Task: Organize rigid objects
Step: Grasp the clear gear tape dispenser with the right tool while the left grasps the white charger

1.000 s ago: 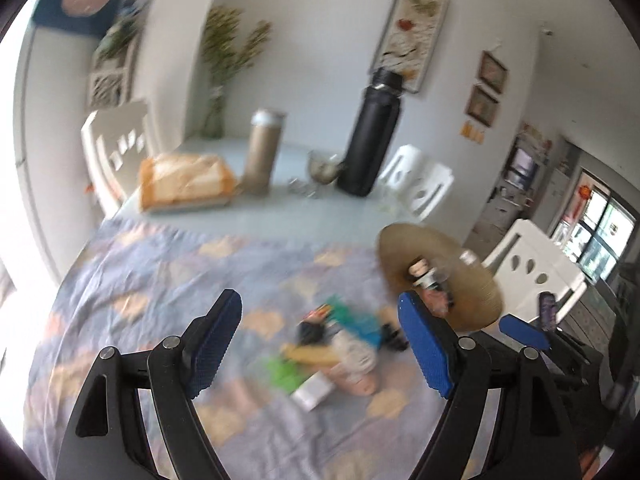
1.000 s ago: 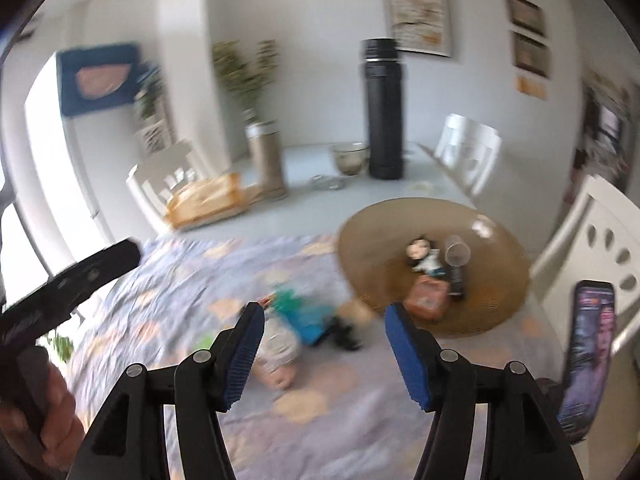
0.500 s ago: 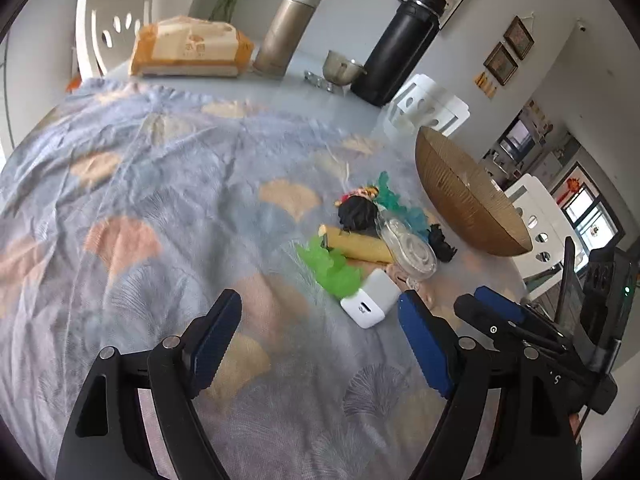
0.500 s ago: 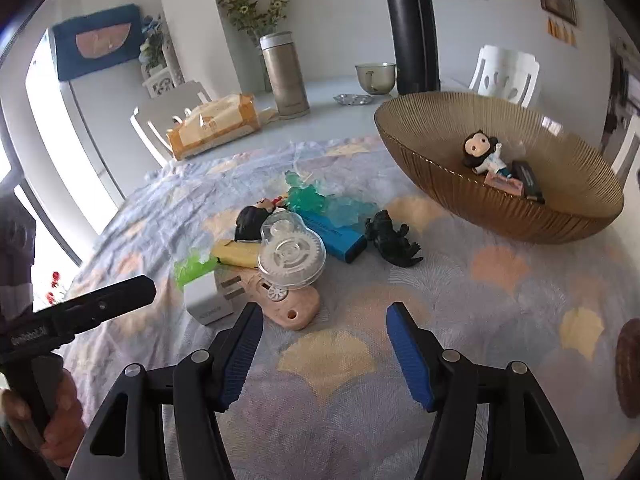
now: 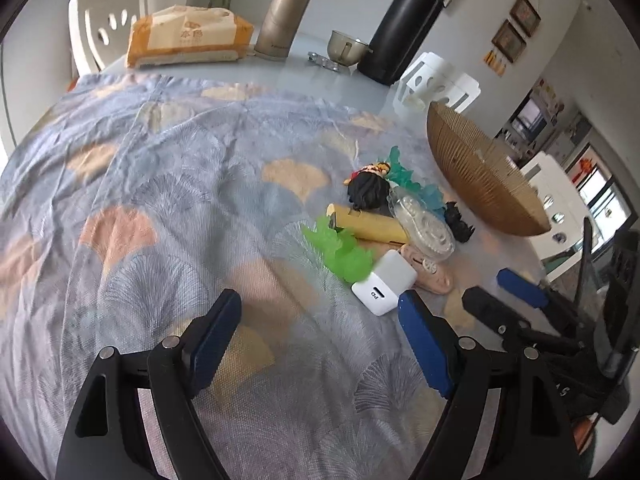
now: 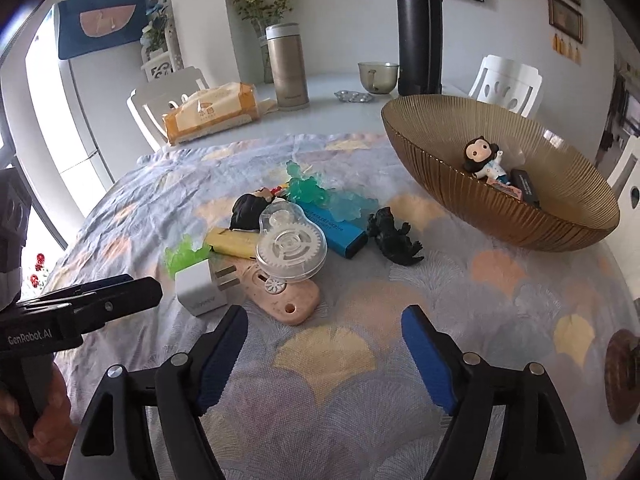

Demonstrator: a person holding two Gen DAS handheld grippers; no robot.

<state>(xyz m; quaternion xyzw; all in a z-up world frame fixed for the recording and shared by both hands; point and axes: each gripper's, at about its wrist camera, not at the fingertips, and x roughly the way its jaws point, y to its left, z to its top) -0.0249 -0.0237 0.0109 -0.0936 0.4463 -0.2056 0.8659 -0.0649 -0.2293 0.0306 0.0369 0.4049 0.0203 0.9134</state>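
Observation:
A heap of small objects lies on the patterned cloth: a white charger plug [image 6: 202, 286] [image 5: 384, 285], a clear gear case [image 6: 290, 242], a pink flat piece [image 6: 286, 298], a yellow bar [image 6: 232, 242], a blue box [image 6: 340, 232], a black dinosaur [image 6: 394, 236], green and teal plastic pieces. A brown ribbed bowl [image 6: 520, 216] [image 5: 480, 184] at the right holds a monkey figure [image 6: 482, 158] and a dark box. My right gripper [image 6: 322, 358] is open and empty, just short of the heap. My left gripper [image 5: 320, 344] is open and empty, left of the charger.
At the table's far end stand a tissue pack [image 6: 210, 114], a tan flask [image 6: 288, 66], a tall black flask [image 6: 418, 28] and a metal cup [image 6: 378, 76]. White chairs stand around the table. A dark round coaster [image 6: 622, 376] lies at the right edge.
Both grippers have come down and closer to the heap on the cloth. Both stay open and empty.

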